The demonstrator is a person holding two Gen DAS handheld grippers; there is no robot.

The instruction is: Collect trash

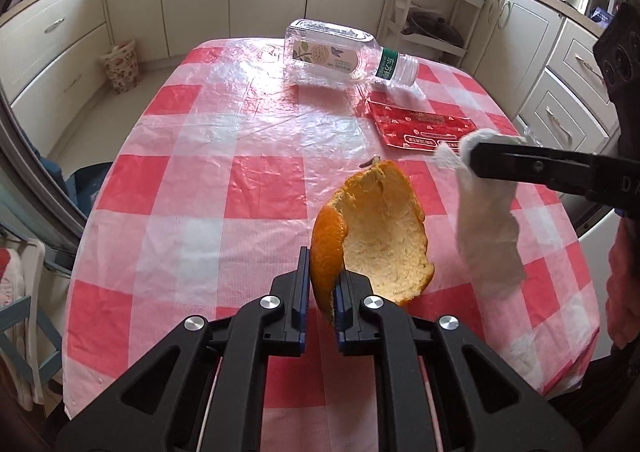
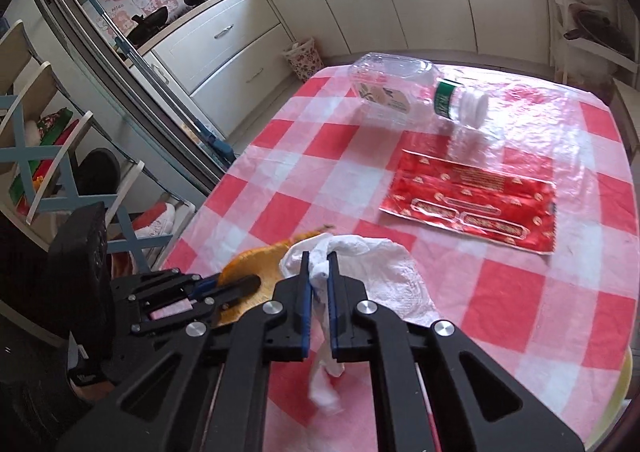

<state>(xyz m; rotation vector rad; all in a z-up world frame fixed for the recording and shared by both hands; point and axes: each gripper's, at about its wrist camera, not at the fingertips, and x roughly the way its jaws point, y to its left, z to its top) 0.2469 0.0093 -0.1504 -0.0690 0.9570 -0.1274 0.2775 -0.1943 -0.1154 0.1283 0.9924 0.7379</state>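
Orange peel [image 1: 372, 236], curved and leathery, clamped by its edge in the left gripper [image 1: 322, 284] and lifted clear of the table [image 1: 200, 172]; light, slightly springy, likely to tear or slip if pinched at the thin rim, so better held where the rind is thickest, close to the jaws as now. White tissue [image 2: 360, 272], crumpled and limp, bunched between the pads of the right gripper [image 2: 319, 272], with a loose tail dangling below the jaws and the rest draped ahead of them; almost weightless, soft, apt to shred or slide out unless taken at the wadded part. Further ahead of both grippers, lying on the checked plastic cloth: clear plastic bottle [image 1: 340, 56] on its side, white cap toward the right, probably empty, light, smooth and prone to roll, best taken across the neck or the flat-sided body. Just nearer than the bottle, red foil wrapper [image 2: 472, 200], flat against the table, thin and slippery, hard to get under; best nipped at a raised corner or edge.
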